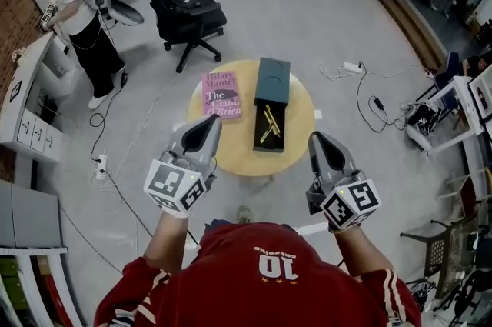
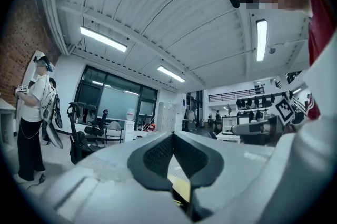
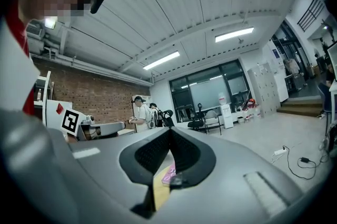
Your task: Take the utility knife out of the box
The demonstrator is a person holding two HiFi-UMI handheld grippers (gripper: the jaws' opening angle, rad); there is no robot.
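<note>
The jaws of the left gripper [image 2: 173, 135] are closed tip to tip with nothing between them. The jaws of the right gripper [image 3: 169, 131] are also pressed together and empty. From above, the left gripper [image 1: 207, 125] is held at the near left edge of a round table [image 1: 301, 125] and the right gripper [image 1: 321, 142] at its near right edge, both apart from everything on it. The yellow utility knife [image 1: 269, 125] lies in the open near end of a dark box [image 1: 273, 81] at the table's middle. A pink book [image 1: 221, 95] lies just left of the box. An office chair [image 1: 181, 14] stands beyond the table, and a person [image 1: 77, 2] is at the far left.
</note>
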